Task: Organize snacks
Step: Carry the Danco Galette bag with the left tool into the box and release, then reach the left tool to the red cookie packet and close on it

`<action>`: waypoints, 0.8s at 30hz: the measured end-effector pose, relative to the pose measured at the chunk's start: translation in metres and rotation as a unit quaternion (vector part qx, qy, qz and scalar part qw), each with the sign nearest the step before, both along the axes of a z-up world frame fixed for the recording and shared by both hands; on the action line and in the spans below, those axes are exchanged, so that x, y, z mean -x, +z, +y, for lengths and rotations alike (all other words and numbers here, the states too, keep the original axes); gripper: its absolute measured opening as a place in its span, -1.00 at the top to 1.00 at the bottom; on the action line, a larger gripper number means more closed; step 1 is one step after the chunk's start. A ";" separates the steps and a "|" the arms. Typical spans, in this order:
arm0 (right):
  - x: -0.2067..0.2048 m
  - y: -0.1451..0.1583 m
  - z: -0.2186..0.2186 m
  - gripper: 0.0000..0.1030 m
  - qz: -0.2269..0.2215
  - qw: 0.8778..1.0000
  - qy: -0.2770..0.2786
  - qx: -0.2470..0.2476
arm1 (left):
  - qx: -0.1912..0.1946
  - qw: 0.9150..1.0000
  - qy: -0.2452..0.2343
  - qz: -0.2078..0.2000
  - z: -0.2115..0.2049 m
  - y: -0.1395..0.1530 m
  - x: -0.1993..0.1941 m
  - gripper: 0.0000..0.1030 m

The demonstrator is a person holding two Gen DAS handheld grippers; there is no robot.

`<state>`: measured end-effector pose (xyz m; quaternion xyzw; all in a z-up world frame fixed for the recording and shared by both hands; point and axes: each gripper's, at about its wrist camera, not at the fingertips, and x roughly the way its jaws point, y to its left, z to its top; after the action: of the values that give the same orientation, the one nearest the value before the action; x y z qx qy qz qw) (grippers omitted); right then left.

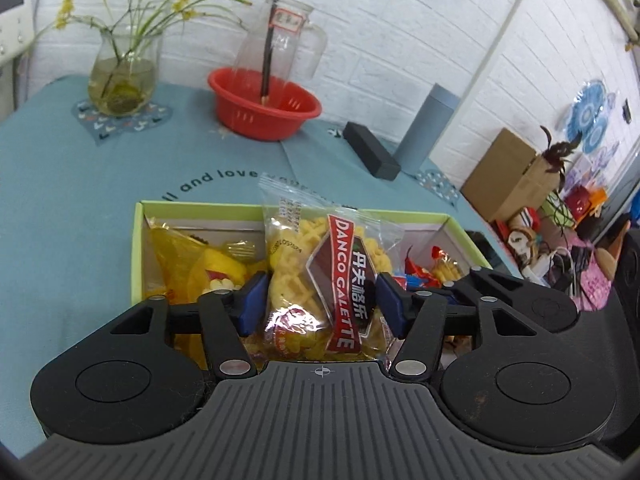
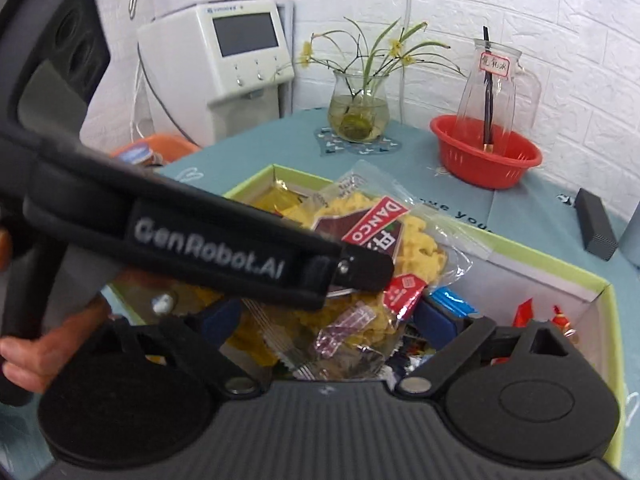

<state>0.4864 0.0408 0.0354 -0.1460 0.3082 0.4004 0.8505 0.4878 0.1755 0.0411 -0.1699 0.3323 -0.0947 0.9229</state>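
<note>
Waffle snack packet (image 1: 320, 276), clear wrap with a red Danco Galette label, stands upright at the centre of the left wrist frame, clenched between the blue pads (image 1: 253, 300) of our left gripper (image 1: 320, 300) over the green-rimmed box (image 1: 138, 248). We judge the step as placing this packet among the snacks already inside: a yellow bag (image 1: 188, 264) at left, small red sweets (image 1: 420, 270) at right. Our right gripper (image 2: 328, 320) hovers low over the same box; the left tool's arm crosses its view, and we cannot tell whether its jaws are parted on nothing or pinching a wrapper. Next we would lower the packet into the middle gap and release. Box walls stand close on both sides; open tablecloth (image 1: 80, 184) lies upper left, while the red basket (image 1: 264, 104) and black case (image 1: 370, 150) sit well apart toward the top.
</note>
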 end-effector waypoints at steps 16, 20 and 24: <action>0.162 0.011 -0.139 -0.81 -0.046 0.989 -0.099 -0.095 | 0.047 0.995 -0.030 -0.077 -0.037 0.024 0.156 -0.48; 0.191 -0.022 -0.165 -0.81 0.005 0.987 -0.132 -0.096 | 0.079 0.995 -0.057 -0.025 -0.068 -0.014 0.180 -0.34; 0.196 -0.038 -0.169 -0.81 0.020 0.988 -0.133 -0.075 | 0.080 0.993 -0.087 -0.008 -0.098 -0.028 0.193 -0.25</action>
<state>0.2899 -0.1286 -0.0024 -0.0314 0.3106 0.3089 0.8984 0.2945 0.0777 0.0134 -0.2126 0.3302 -0.2019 0.8972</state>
